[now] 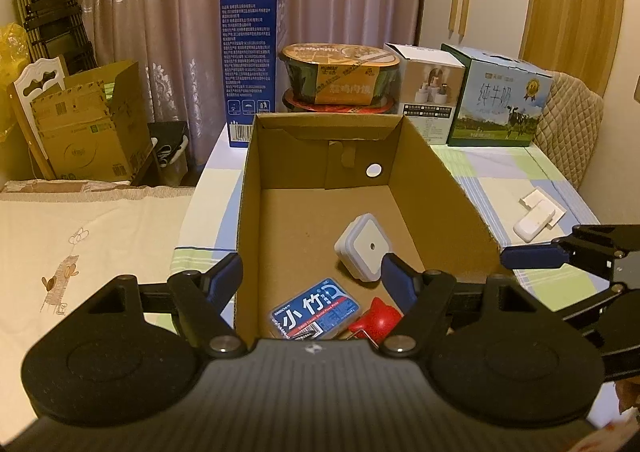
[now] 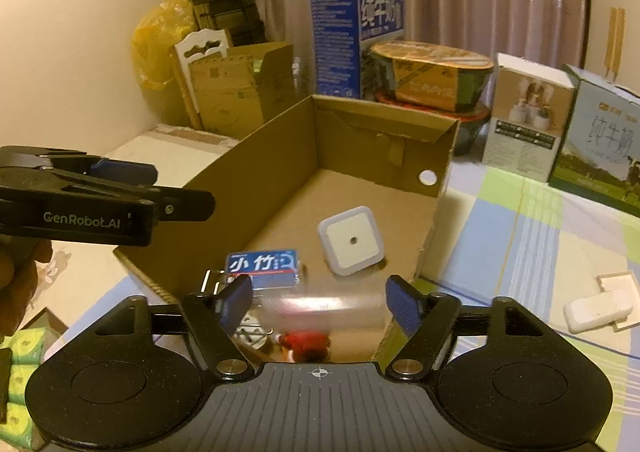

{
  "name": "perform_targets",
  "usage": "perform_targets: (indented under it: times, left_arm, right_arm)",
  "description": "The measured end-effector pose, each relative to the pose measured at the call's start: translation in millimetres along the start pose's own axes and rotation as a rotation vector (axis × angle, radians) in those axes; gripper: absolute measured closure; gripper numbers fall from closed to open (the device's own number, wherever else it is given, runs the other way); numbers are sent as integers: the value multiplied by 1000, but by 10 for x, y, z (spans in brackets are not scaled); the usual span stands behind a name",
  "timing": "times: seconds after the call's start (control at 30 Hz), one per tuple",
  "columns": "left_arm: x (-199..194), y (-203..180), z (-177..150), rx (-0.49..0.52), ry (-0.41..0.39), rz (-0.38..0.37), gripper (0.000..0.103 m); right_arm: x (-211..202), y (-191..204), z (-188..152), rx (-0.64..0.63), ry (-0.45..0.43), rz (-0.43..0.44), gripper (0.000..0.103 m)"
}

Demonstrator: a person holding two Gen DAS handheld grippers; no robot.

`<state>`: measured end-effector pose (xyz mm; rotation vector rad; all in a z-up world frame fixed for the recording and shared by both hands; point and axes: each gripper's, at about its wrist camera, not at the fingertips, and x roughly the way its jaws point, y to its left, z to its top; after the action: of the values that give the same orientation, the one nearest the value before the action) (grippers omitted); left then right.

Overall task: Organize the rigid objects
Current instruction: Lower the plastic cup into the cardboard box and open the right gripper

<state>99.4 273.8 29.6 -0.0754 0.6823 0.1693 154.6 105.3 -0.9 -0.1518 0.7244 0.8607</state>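
Left wrist view: the left gripper (image 1: 310, 278) hovers over the near end of an open cardboard box (image 1: 448, 179) on the checked tablecloth (image 1: 532, 175), its blue pads spread apart with nothing between them. One pad hangs outside the box's left wall, the other above its floor. Inside lie a white square night-light (image 1: 362, 248), tilted on its edge, a blue floss-pick case (image 1: 314, 310) lying flat, and a small red piece (image 1: 374, 322) near the front wall. In the right wrist view the right gripper (image 2: 318, 298) is likewise open and empty above the same near end, where a blurred red-and-white object (image 2: 306, 340) and some metal clips (image 2: 212, 280) show below it. What the blurred object is cannot be told. Well apart to the right, outside the box, a white oblong device (image 2: 598, 310) rests on the cloth, touching a flat white card (image 2: 618, 286). It appears to be the remaining loose item. It looks light, stiff and smooth-shelled, so it may slip. A grasp across its short width at mid-length seems soundest, with the pads square to its long sides. The card beneath may lift with it.
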Motion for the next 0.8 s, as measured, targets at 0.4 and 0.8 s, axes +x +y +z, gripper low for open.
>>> perform_targets:
  times: [0.4,0.8]
  left_arm:
    - [-43,-50,-24,2,1,-1,31]
    - [-312,-260,-16,2,-21,-9,29]
  right_arm:
    - [-169,-92,-52,49,-18,-23,19]
    - [-713,-166,-250,101,-37,-65,18]
